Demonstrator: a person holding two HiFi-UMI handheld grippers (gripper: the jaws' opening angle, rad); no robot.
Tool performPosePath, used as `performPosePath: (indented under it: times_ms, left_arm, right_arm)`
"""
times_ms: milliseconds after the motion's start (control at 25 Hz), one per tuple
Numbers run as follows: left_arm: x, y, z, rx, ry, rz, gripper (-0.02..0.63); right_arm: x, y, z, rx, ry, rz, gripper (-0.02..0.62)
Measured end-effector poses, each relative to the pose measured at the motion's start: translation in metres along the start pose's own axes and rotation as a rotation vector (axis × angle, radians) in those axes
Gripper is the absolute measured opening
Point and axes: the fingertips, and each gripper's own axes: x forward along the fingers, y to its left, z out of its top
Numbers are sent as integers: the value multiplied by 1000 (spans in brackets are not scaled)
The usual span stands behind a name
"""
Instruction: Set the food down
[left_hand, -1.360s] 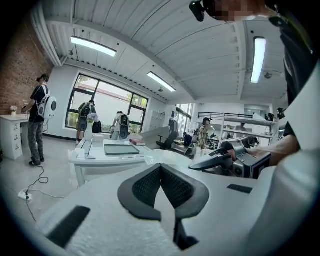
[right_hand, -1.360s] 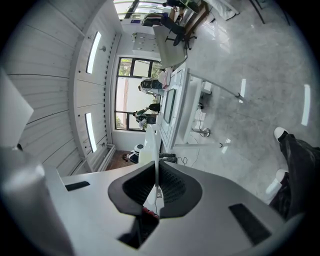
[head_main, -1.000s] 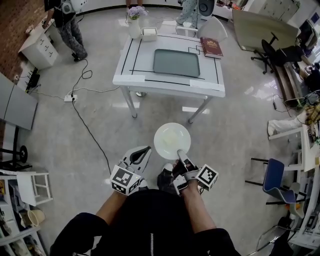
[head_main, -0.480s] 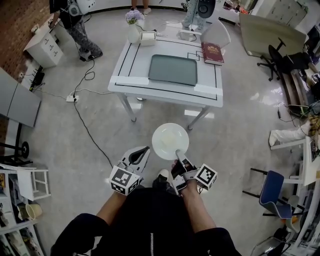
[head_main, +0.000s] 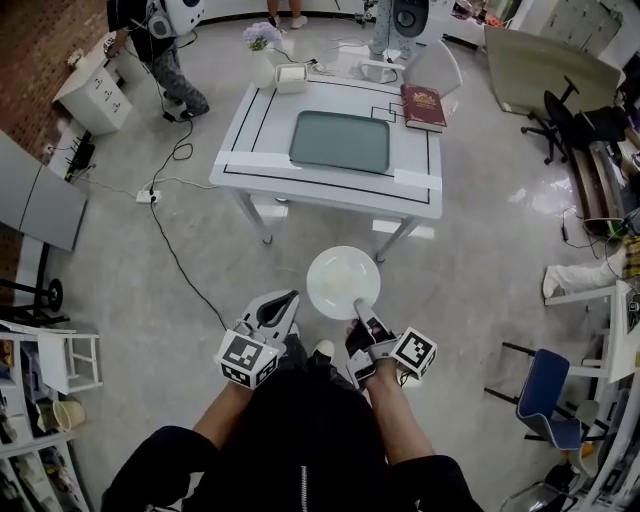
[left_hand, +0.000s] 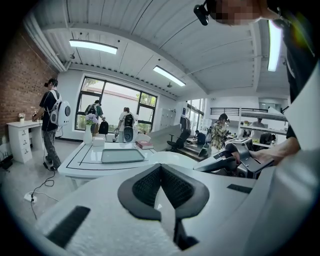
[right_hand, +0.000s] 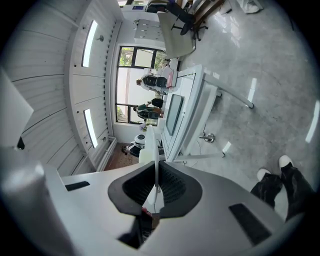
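A white round plate (head_main: 343, 282) hangs level over the floor, held by its near rim in my right gripper (head_main: 362, 308), which is shut on it. In the right gripper view the plate's edge (right_hand: 156, 165) runs as a thin white line between the pads. What lies on the plate is pale and I cannot make it out. My left gripper (head_main: 288, 300) is beside it on the left, shut and holding nothing. Ahead stands a white table (head_main: 260, 150) with a grey tray (head_main: 340, 141) on it; the table (left_hand: 85, 160) and tray (left_hand: 122, 155) also show in the left gripper view.
On the table's far edge are a red book (head_main: 422, 107), a vase of flowers (head_main: 262, 55) and a small white box (head_main: 291, 78). A cable (head_main: 180, 260) crosses the floor on the left. A blue chair (head_main: 540, 385) stands right. A person (head_main: 165, 50) is at the back left.
The table has drawn slightly nearer and shifted in the head view. Both grippers and the plate keep the same pose relative to me.
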Motion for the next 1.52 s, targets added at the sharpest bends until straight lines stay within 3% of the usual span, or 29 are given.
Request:
performPosePath:
  times_ms: [560, 1040, 1400, 1520]
  left_arm:
    - [38, 30, 2, -31, 15, -2, 5]
    - [105, 104, 32, -52, 5, -30, 5]
    - [141, 155, 52, -45, 4, -63, 5]
    - [150, 176, 55, -50, 8, -68, 5]
  right_arm:
    - [35, 1, 25, 14, 4, -3, 20]
    - [108, 13, 69, 1, -13, -69, 20]
    - [162, 31, 91, 34, -48, -40, 20]
    - [181, 29, 97, 13, -46, -72, 20]
